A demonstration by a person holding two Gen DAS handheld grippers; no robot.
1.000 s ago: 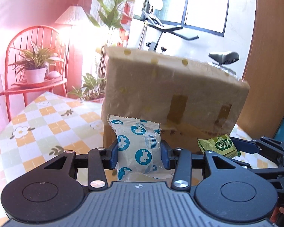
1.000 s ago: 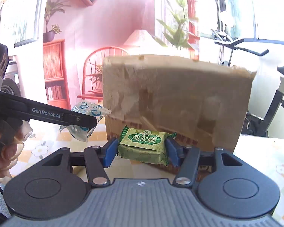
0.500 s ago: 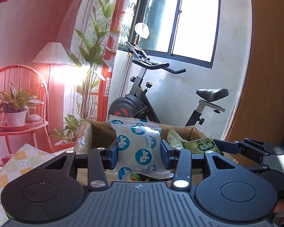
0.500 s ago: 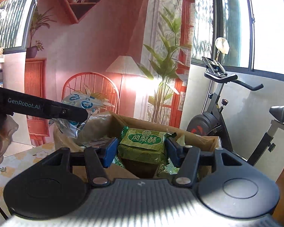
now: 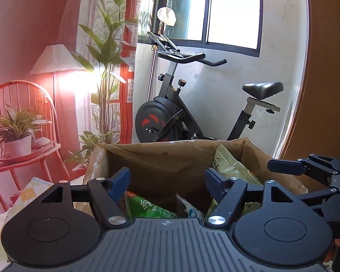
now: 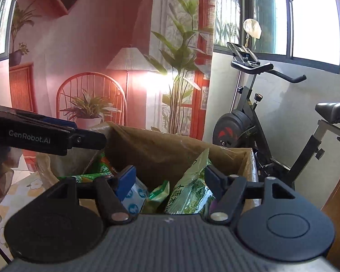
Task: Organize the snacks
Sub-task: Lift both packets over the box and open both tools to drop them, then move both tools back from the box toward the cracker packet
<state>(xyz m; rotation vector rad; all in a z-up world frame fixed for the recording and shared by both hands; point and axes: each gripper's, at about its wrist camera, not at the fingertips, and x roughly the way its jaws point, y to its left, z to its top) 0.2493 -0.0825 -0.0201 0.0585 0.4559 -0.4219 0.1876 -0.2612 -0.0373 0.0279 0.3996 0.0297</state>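
Two handheld grippers hang over the mouth of a brown cardboard box (image 5: 161, 158) that stands on a bench covered with a checked, flower-print cloth (image 5: 22, 195). The left gripper (image 5: 167, 176) has its jaws released and opening, with nothing pinched between the blue pads (image 5: 120, 179); past them lies the box's inside. The right gripper (image 6: 170, 178) is likewise spreading its jaws, and no packet is pressed between its fingers.

The snacks lie inside the box. From the left wrist view, a bright green packet (image 5: 147, 206) and a white-and-blue wrapper (image 5: 190, 208) sit low in the middle, and a pale green bag (image 5: 229, 165) leans against the right wall. From the right wrist view, a white packet with blue dots (image 6: 133, 197) rests at the left, a small green pack (image 6: 157, 195) beside it, and a tall green bag (image 6: 192, 181) stands tilted toward the right; an orange-and-green packet (image 6: 95, 172) lies along the left side.

Behind the box stand an exercise bike (image 5: 170, 117), a red chair holding a potted plant (image 5: 18, 133) and a lit floor lamp (image 5: 56, 61).
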